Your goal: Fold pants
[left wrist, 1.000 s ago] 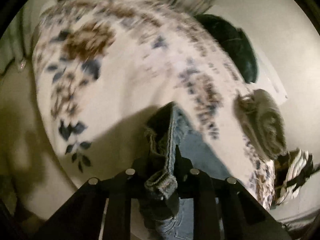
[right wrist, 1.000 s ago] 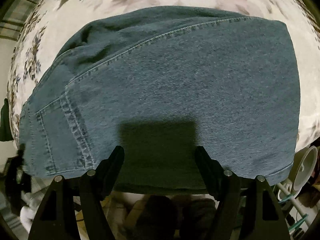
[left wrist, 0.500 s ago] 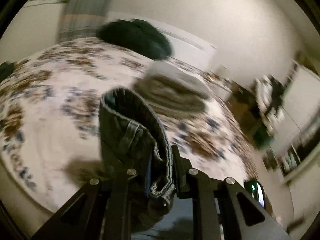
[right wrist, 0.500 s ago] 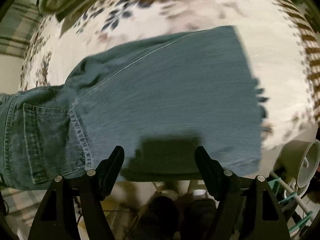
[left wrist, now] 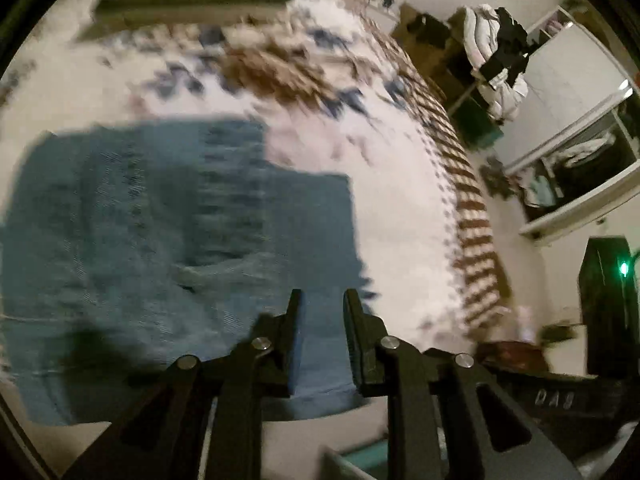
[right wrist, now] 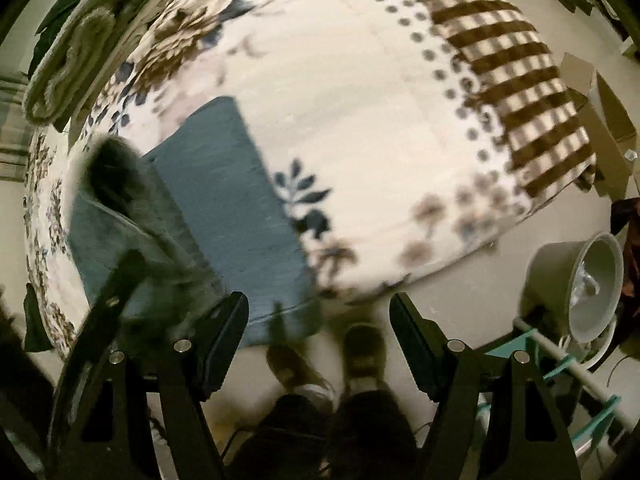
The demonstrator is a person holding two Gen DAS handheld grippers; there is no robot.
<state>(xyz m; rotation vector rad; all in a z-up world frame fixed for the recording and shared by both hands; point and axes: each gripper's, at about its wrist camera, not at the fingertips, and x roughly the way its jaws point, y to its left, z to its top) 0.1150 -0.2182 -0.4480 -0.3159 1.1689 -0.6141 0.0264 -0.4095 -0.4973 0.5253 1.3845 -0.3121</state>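
Fig.: both wrist views, fold stage, pics blurred. We see the pants (left wrist: 160,240) lying on the bed (right wrist: 360,120) as a flat blue block, doubled over, toward the bed's near-left part. Their lower end sits right at the near edge, above the person's shoes (right wrist: 362,348).

L hand-held gripper (left wrist: 320,292): jaws all but closed, only a narrow slit. In its own view we see no cloth standing up betw. the pads, just denim behind. In the R view a smeared grey-blue fold bunches at its tip, so we can't tell whether a bit of waistband is caught.

R hand-held gripper (right wrist: 318,300): jaws wide apart, nothing in them. It points almost straight down over the bed edge and floor.

Risks, as we judge them:
- If denim is snagged on the L tip, pulling away would drag the top layer and undo the fold.
- The end at the bed edge could slide off, because the plush blanket likely gives little hold and the hanging weight pulls down.
- A wide R swing could hit the teal rack rail (right wrist: 560,356) or the grey bowl-shaped thing (right wrist: 576,284), both just beside the bed corner.

Room: the bed is bare to the R of the pants, as far as the checked border. The far side holds a rolled green-grey blanket (right wrist: 76,52), well apart. We'd shift the pants inward, away from the edge.
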